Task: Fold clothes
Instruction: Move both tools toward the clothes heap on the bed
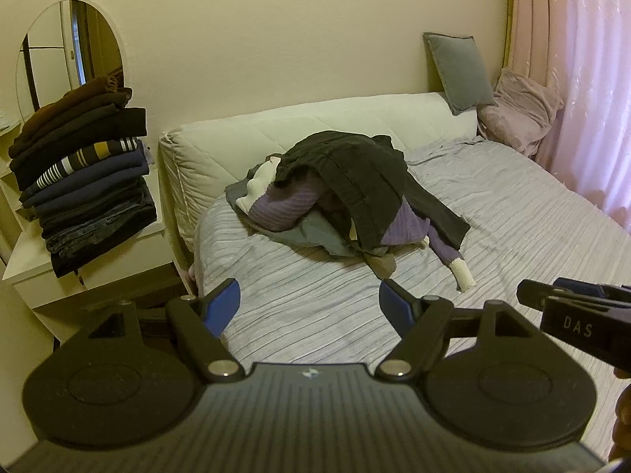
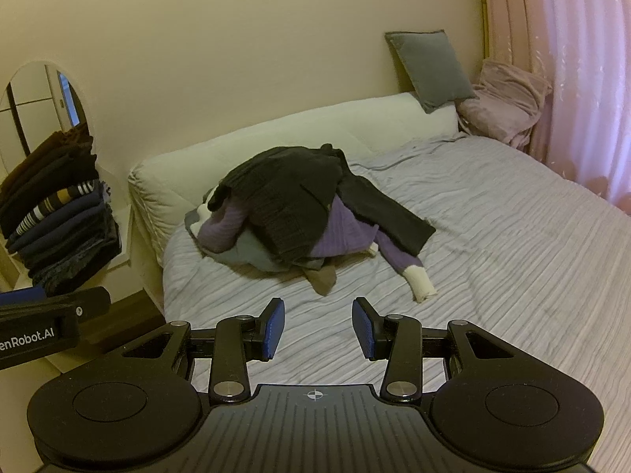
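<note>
Standing at the foot edge of the bed (image 1: 493,213), I am between two garments, so the step in hand is to choose the next one. At the far left, off the bed, the stack of folded clothes (image 1: 84,181) rests on the white nightstand (image 1: 102,260). My left hand-held gripper (image 1: 309,307) is fully open and holds nothing, only striped sheet shows between its blue pads. The pile of unfolded clothes (image 2: 299,213) lies near the head edge, toward the left side, close to the white bolster (image 2: 276,134). A black knit garment (image 2: 284,193) is on top, over a purple sweater (image 2: 343,232). My right hand-held gripper (image 2: 318,329) is half open, also empty. Next I think both must reach forward and lift the black garment off the top.
</note>
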